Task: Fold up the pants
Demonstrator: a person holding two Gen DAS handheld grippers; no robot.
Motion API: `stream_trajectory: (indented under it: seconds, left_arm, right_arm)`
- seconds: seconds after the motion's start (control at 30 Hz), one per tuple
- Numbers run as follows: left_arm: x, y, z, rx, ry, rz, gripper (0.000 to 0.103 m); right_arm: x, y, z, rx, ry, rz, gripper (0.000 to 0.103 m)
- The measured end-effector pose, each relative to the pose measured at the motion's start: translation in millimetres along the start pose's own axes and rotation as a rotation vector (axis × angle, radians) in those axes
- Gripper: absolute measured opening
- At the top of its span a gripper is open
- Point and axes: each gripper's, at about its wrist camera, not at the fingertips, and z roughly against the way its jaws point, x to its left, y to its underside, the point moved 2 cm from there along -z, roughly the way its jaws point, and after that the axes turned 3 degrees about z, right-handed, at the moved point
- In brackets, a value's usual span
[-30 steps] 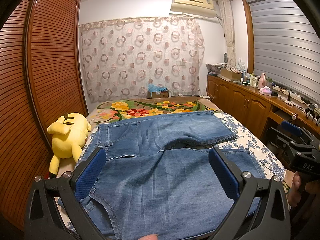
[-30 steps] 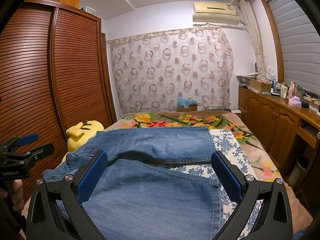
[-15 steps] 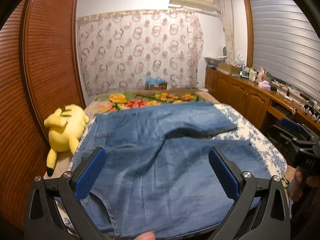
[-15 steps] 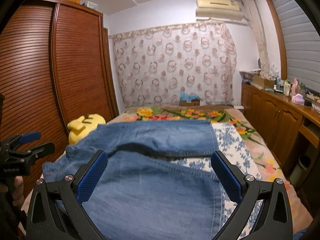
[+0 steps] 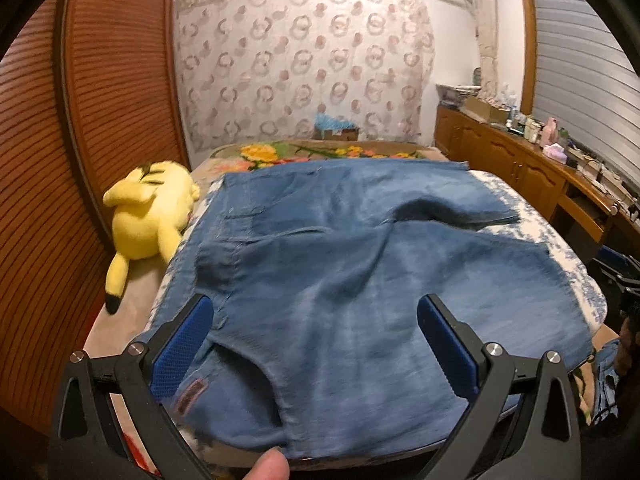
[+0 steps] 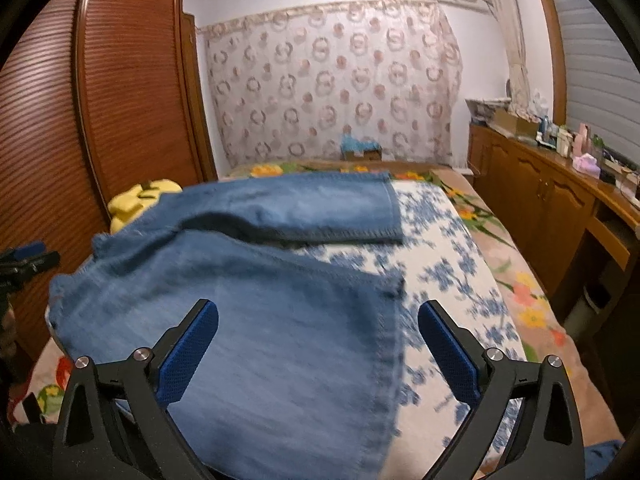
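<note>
Blue denim pants point(image 5: 340, 272) lie spread flat across the bed, waistband to the left and both legs running to the right. They also show in the right wrist view point(image 6: 256, 320), with the leg hems at the right. My left gripper point(image 5: 316, 344) is open and empty, over the near waist and crotch area. My right gripper point(image 6: 318, 350) is open and empty, over the near leg close to its hem. The right gripper point(image 5: 624, 292) shows at the right edge of the left wrist view, and the left gripper point(image 6: 24, 260) at the left edge of the right wrist view.
A yellow plush toy point(image 5: 148, 208) lies on the bed by the waistband. A brown slatted wardrobe point(image 5: 80, 140) runs along the left. Wooden cabinets point(image 6: 552, 208) with clutter line the right wall. The bed point(image 6: 452, 264) has a blue-flowered cover. A patterned curtain point(image 5: 304, 68) hangs behind.
Both grippers have tilted down and moved in closer over the pants. Both stayed open. The pants have not moved.
</note>
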Motion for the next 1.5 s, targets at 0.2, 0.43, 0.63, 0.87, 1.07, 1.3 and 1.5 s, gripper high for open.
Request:
stream_trajectory:
  seconds: [0.2, 0.43, 0.63, 0.87, 1.07, 1.3, 1.5]
  left_arm:
    - [37, 13, -16, 0.048, -0.054, 0.05, 0.095]
    - [71, 27, -24, 0.09, -0.111, 0.101, 0.084]
    - [98, 37, -26, 0.103, -0.165, 0.146, 0.07]
    - [118, 57, -40, 0.156, -0.213, 0.17, 0.065]
    - [124, 63, -37, 0.158, -0.198, 0.199, 0.055]
    - [125, 65, -32, 0.112, -0.16, 0.225, 0.022]
    - [116, 50, -17, 0.046, -0.142, 0.218, 0.013]
  right_arm:
    - [-9, 14, -1, 0.119, 0.009, -0.01, 0.092]
    - [-6, 15, 7, 0.184, -0.005, -0.014, 0.08]
    - [2, 15, 7, 0.197, -0.013, -0.003, 0.072]
    - [6, 19, 7, 0.199, 0.006, 0.009, 0.064]
    - [4, 26, 8, 0.191, 0.02, 0.008, 0.051]
    - [3, 23, 4, 0.19, 0.01, 0.0, 0.014]
    - [-3, 20, 7, 0.206, -0.056, -0.037, 0.005]
